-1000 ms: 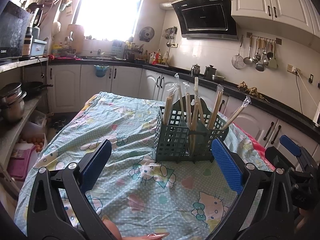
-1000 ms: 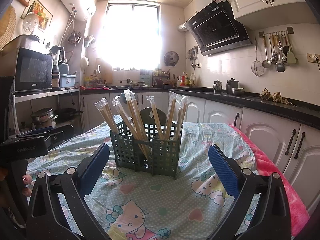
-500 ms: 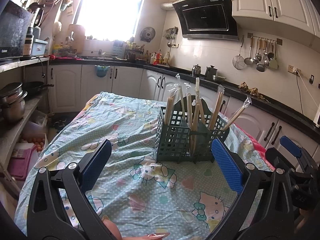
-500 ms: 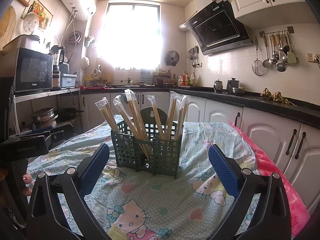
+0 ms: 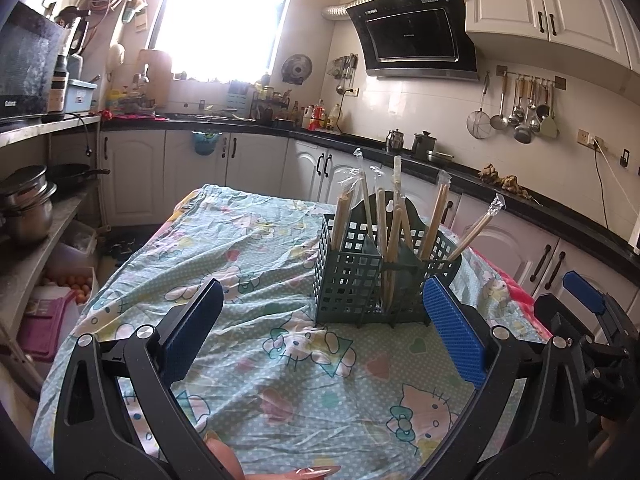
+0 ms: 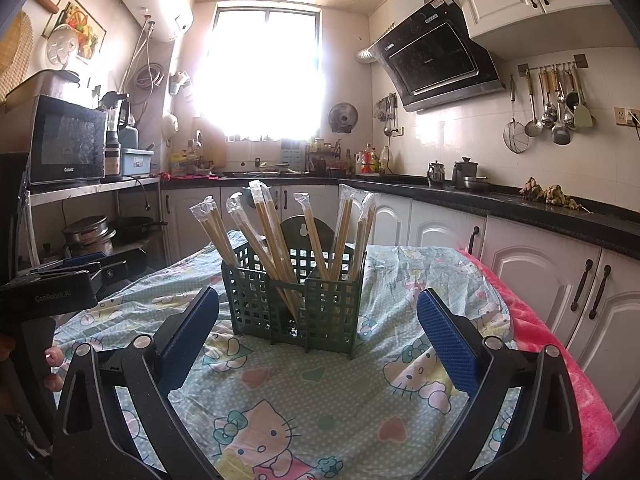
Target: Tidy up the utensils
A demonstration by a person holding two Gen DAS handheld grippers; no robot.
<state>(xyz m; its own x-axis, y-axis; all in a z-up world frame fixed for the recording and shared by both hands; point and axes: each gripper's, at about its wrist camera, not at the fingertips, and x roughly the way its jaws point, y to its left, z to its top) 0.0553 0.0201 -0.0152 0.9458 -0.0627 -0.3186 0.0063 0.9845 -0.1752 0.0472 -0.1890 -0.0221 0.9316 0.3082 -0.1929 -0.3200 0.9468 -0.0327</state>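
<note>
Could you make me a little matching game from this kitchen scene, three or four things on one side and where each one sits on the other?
Things:
1. wrapped chopsticks
2. green basket
3. ladles
4. microwave

Places:
A. hanging from a wall rail
B. on the cartoon-print cloth
C. on a shelf at the left
D. standing inside the basket

Pairs: 1-D, 2-B, 3-A, 4-C
</note>
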